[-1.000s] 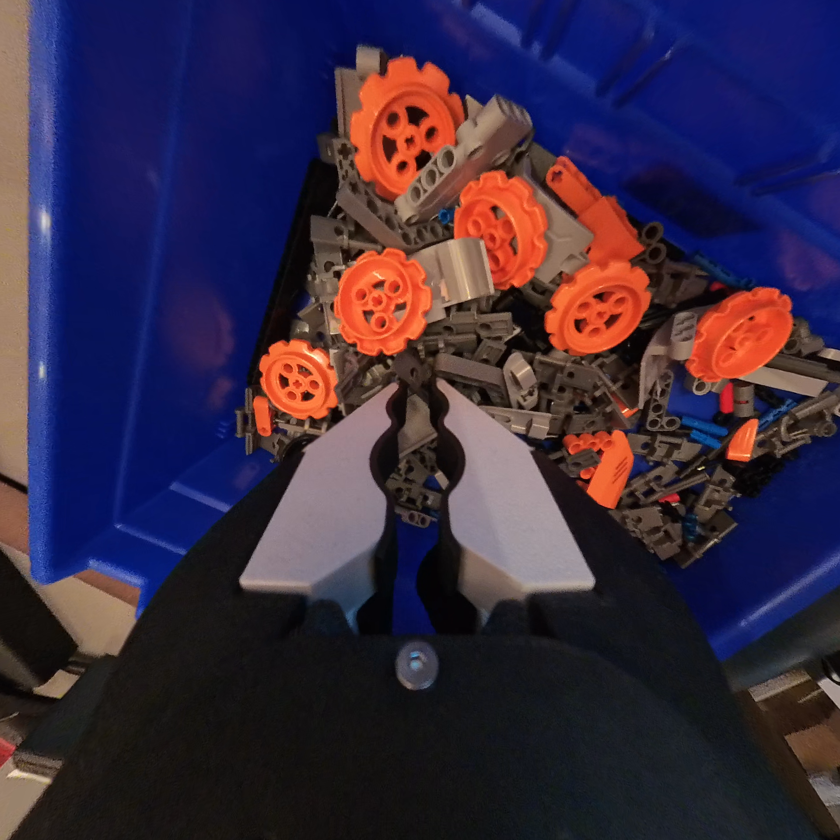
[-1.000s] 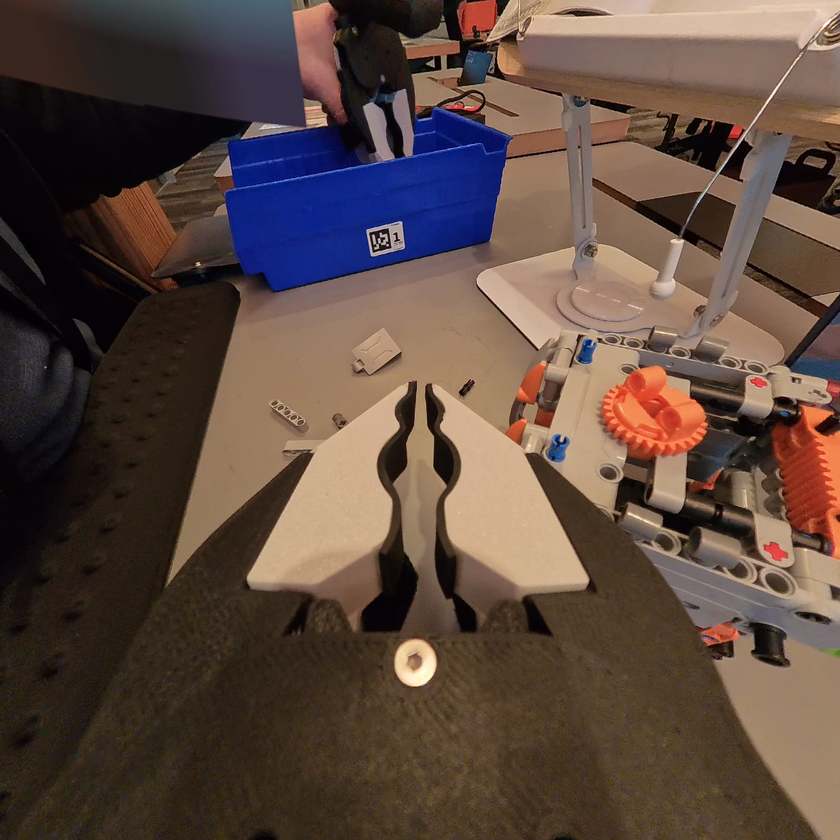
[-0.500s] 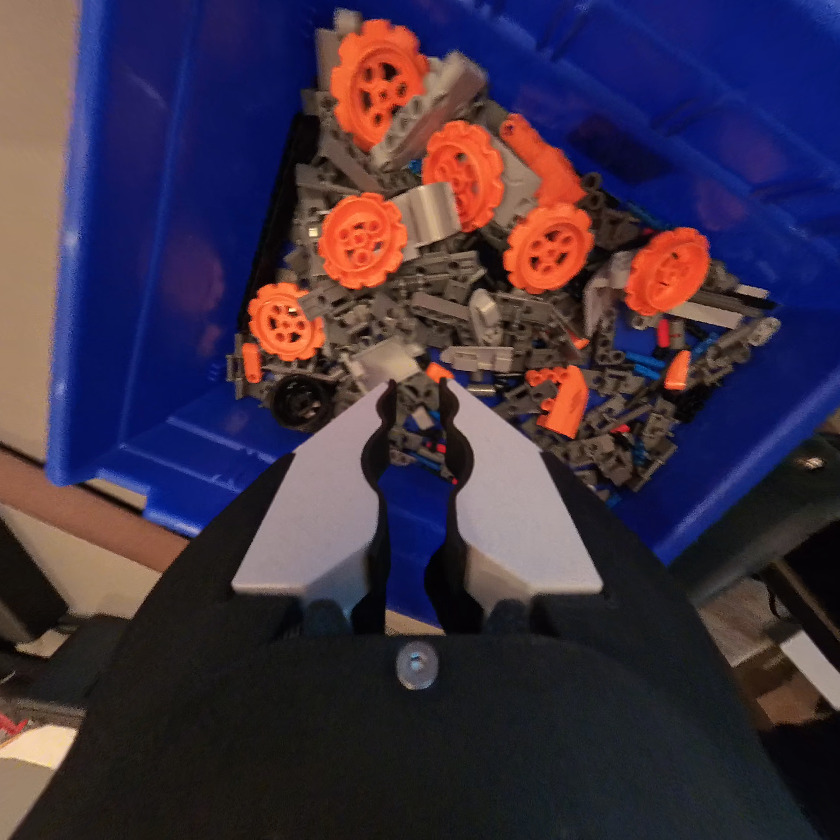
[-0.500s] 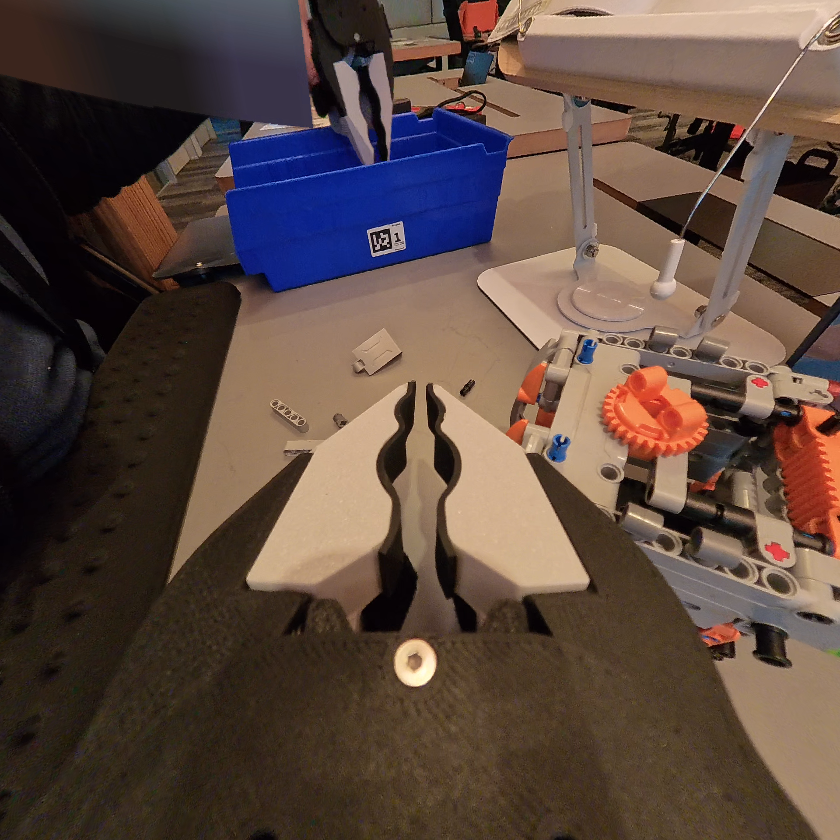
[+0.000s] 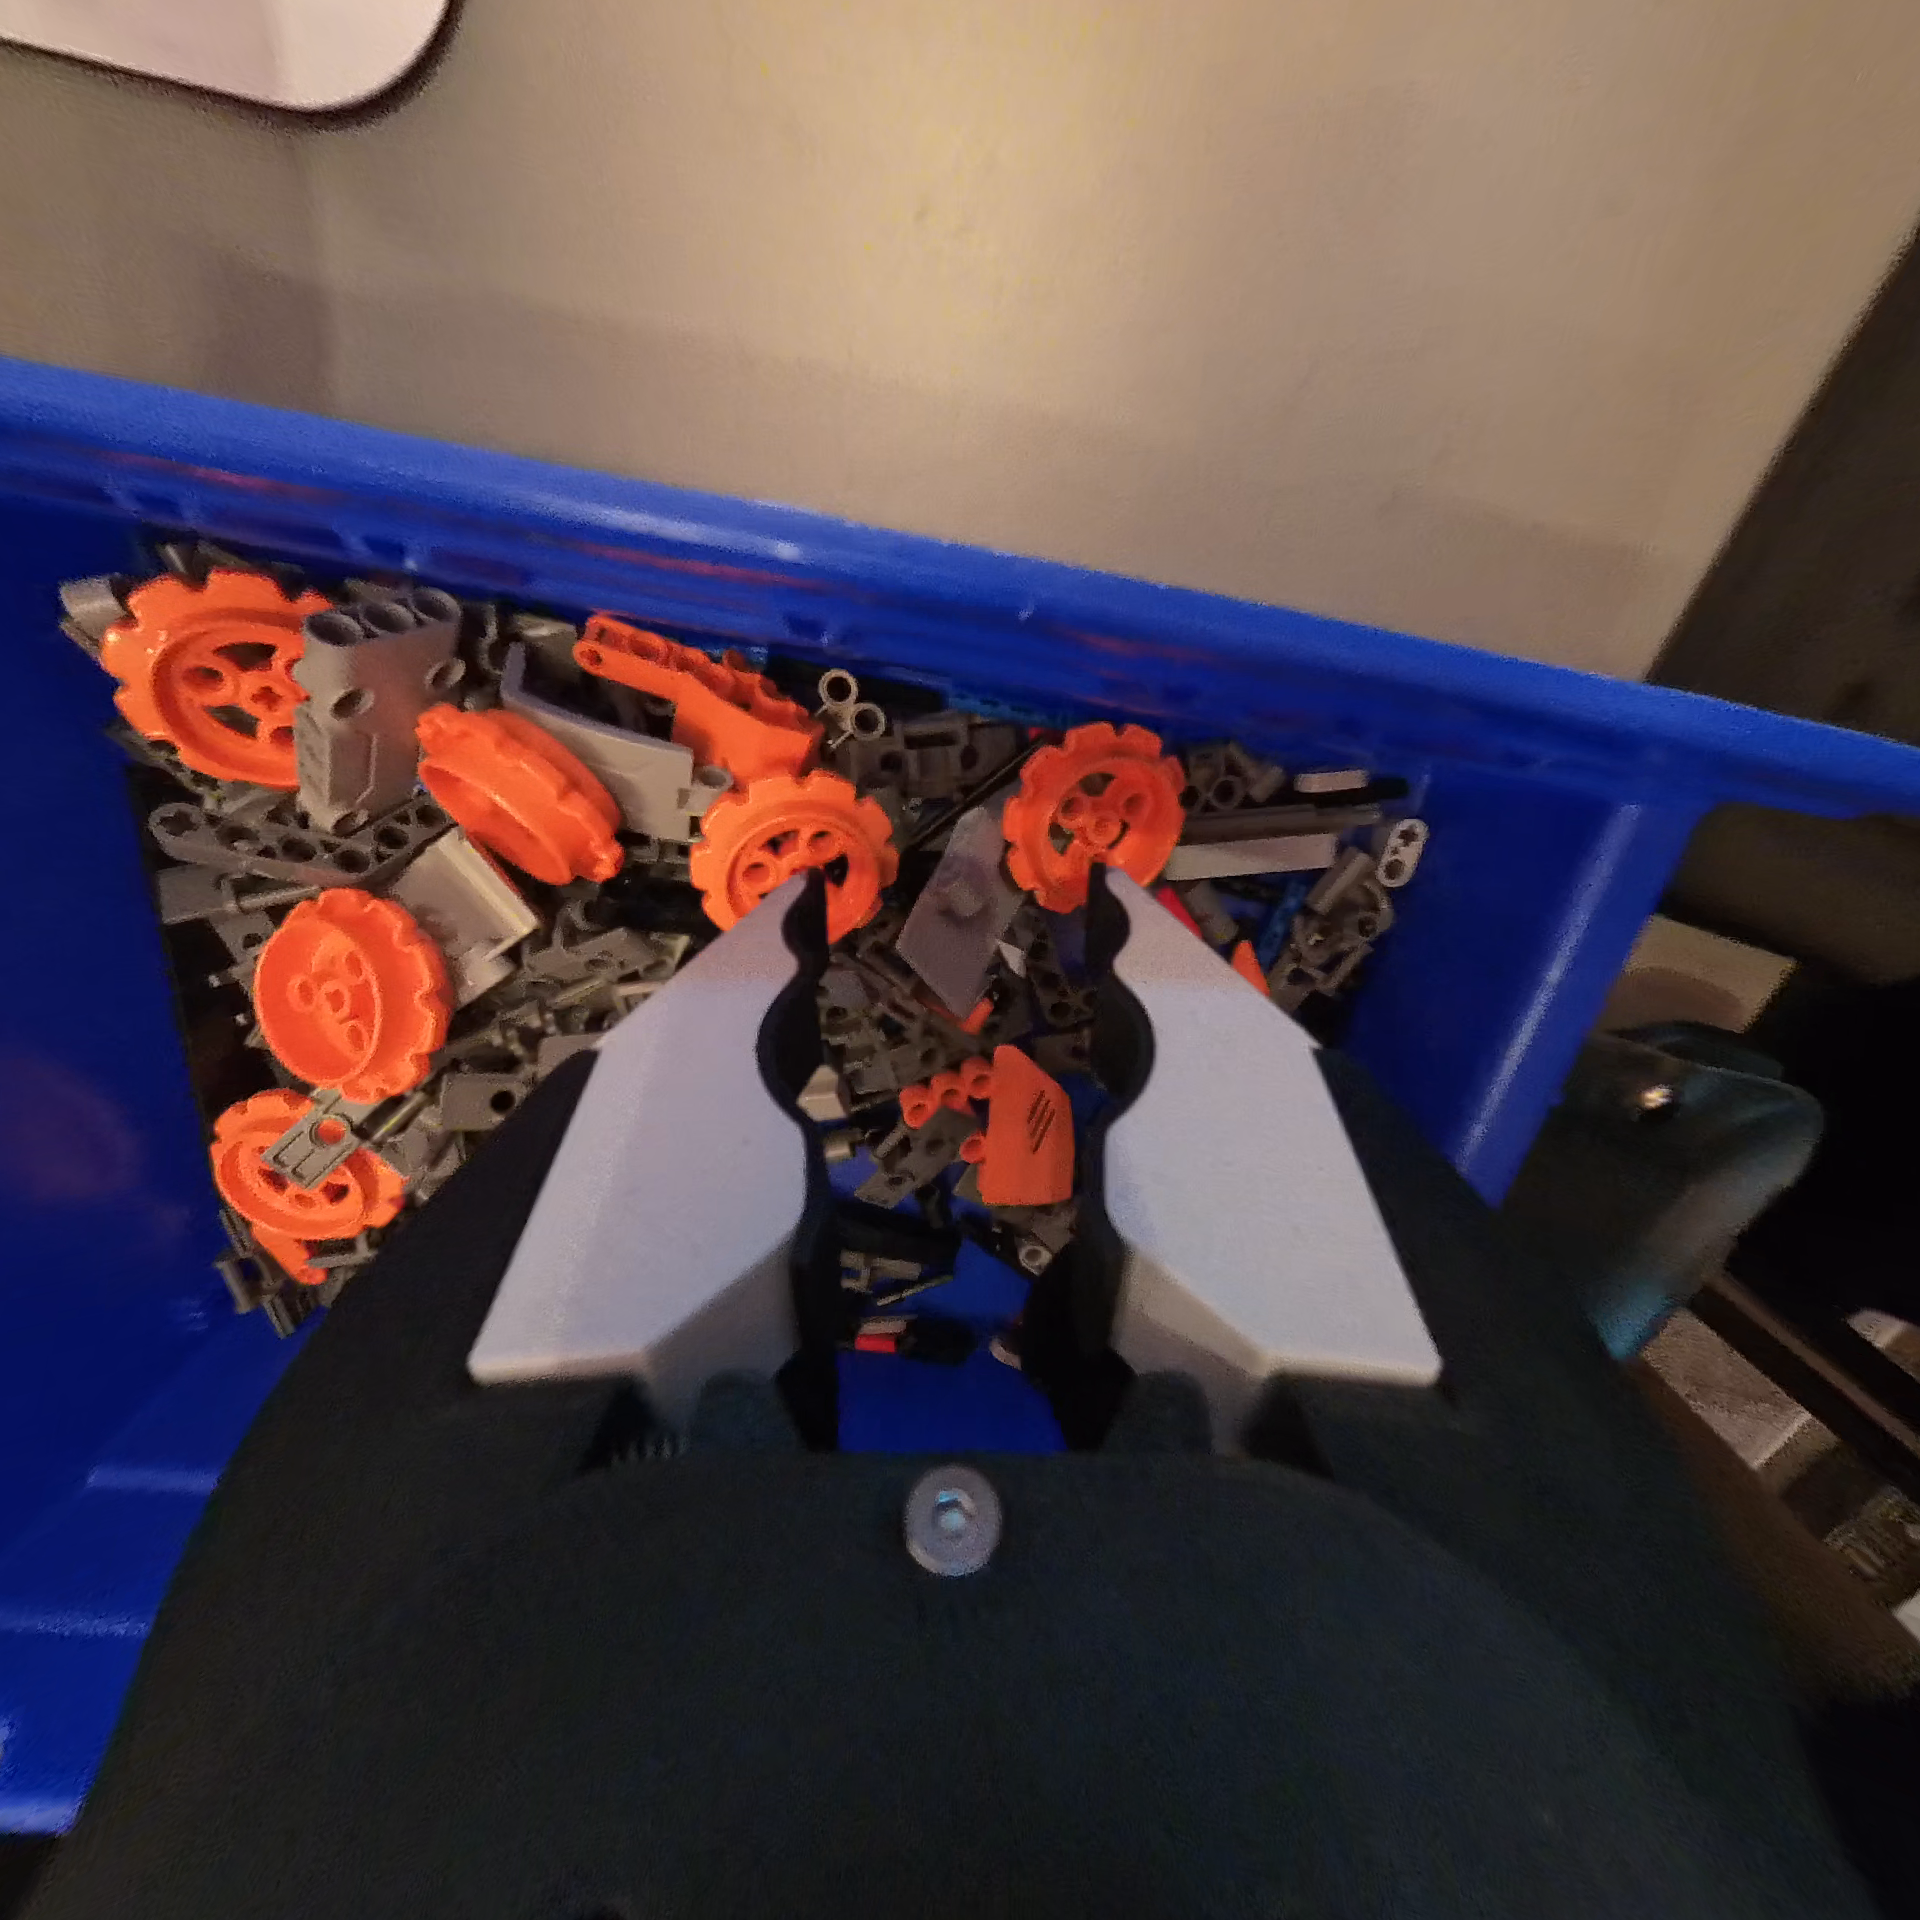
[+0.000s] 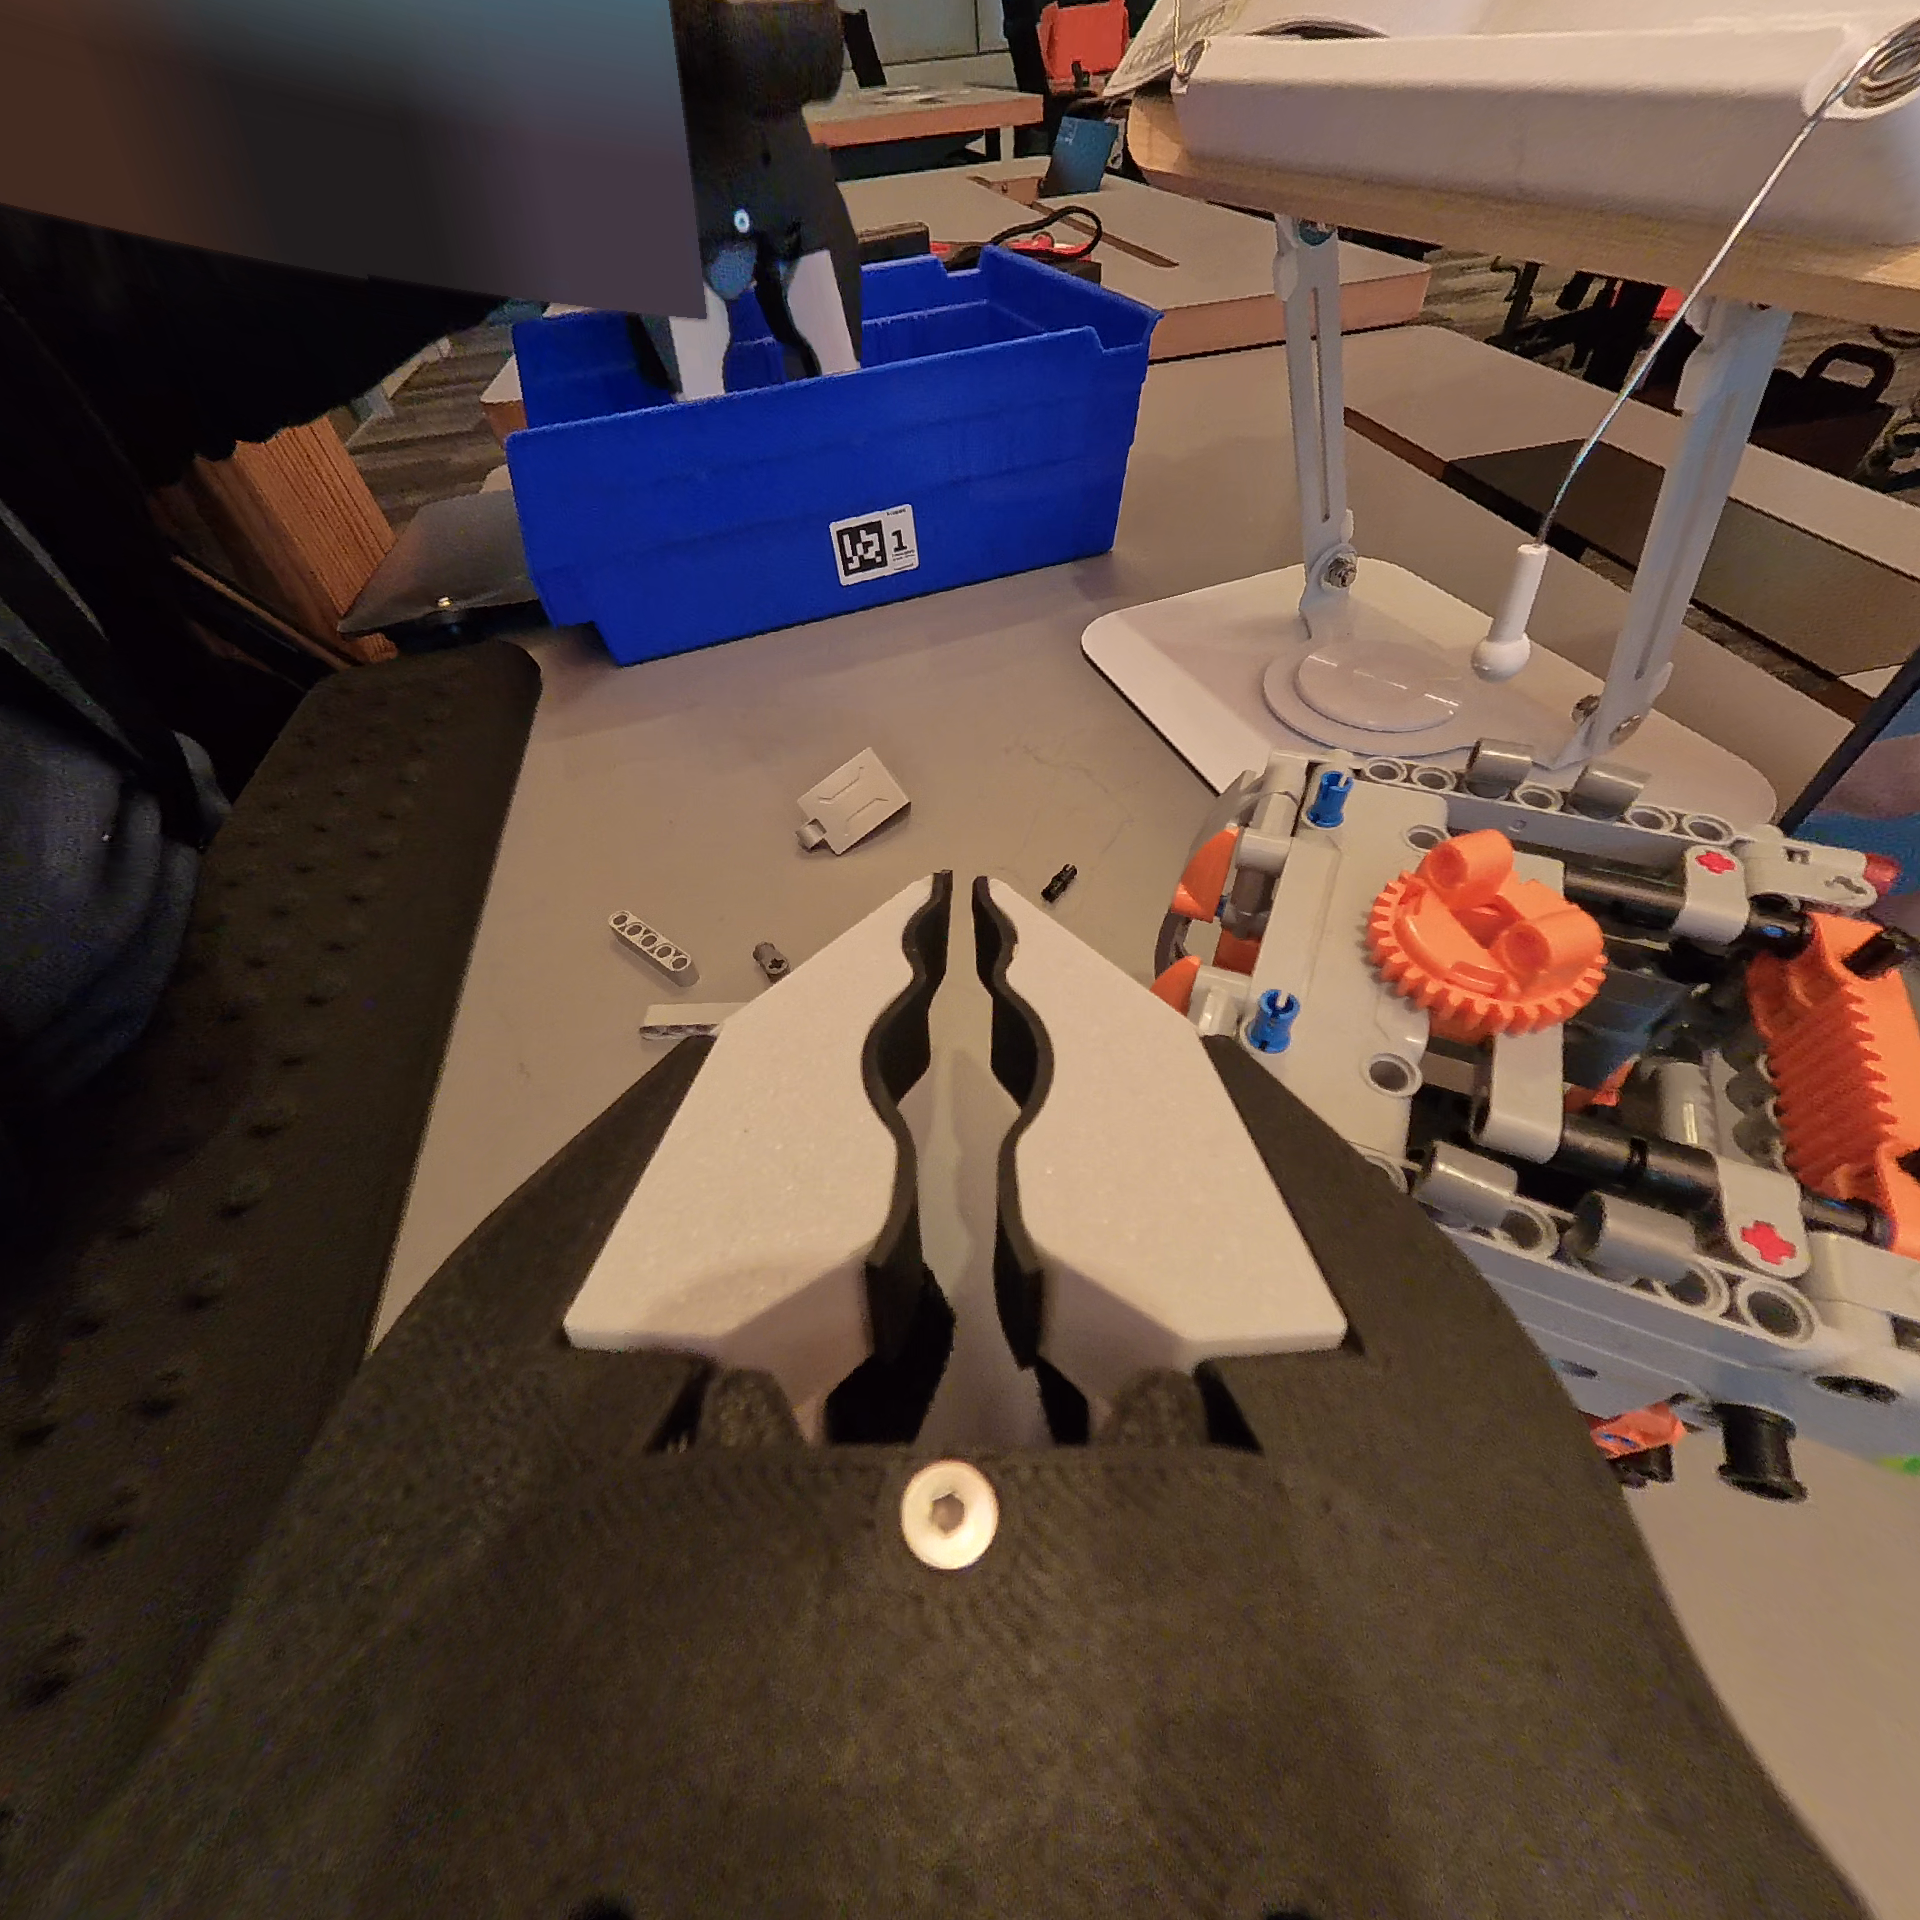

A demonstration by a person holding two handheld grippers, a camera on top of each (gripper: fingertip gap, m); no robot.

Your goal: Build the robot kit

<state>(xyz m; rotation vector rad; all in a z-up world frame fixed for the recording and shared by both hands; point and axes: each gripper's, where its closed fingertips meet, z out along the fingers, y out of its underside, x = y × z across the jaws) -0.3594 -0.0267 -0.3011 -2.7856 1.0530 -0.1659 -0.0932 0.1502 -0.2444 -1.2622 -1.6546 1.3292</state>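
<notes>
My left gripper is open over a blue bin filled with grey building-toy parts and several orange wheels. Its left fingertip is by one orange wheel and its right fingertip by another. A grey flat panel piece lies loose between the tips, and an orange panel lies lower between the fingers. The right wrist view shows the left gripper reaching into the bin. My right gripper is shut and empty, low over the grey table, beside a grey and orange model vehicle.
Loose parts lie on the table ahead of the right gripper: a grey panel, a grey beam, a small grey connector and a black pin. A white lamp stand stands behind the model. A black padded surface lies left. There is about 35 cm between the tips of the two grippers.
My left gripper lifted out of the pile, turned over the bin and opened wide from nearly shut. My right gripper has not moved.
</notes>
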